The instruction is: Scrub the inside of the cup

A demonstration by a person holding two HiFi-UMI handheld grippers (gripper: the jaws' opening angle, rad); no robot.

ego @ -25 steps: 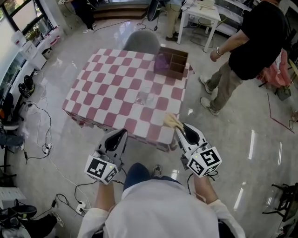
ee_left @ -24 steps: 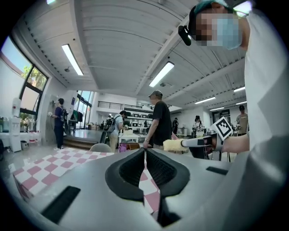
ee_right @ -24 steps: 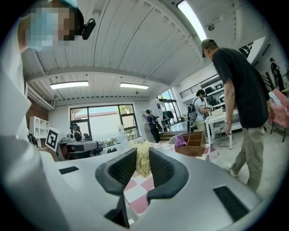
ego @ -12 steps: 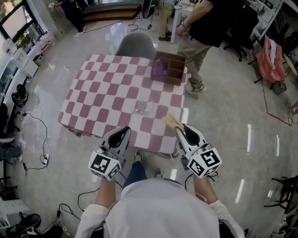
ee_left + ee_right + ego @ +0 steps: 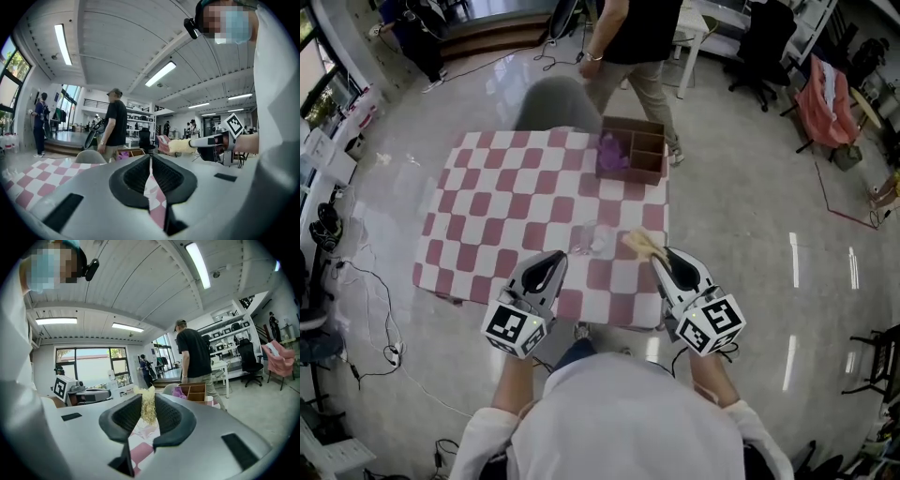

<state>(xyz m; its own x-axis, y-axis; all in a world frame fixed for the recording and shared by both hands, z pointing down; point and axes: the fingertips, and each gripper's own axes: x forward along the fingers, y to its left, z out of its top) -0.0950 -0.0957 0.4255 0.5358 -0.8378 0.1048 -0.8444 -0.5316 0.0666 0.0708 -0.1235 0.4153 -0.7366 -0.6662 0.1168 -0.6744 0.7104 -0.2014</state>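
Checkered tabletop (image 5: 487,216) below, and the clear cup (image 5: 592,238) sits near its front edge, just ahead of both grippers. The right gripper (image 5: 666,259) is clamped on a straw-coloured scrubber (image 5: 641,245). The left gripper (image 5: 551,261) is closed with nothing in it. Best play, I'd say: the left opens and steadies the cup wall first, then the scrubber goes inside and twists.

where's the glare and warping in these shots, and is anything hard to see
Head view: light streaks glare on the glossy floor, and the clear cup nearly vanishes against the checked cloth. Left gripper view: fisheye bends the ceiling, corners go black. Right gripper view: same warp, window bright, scrubber sharp.
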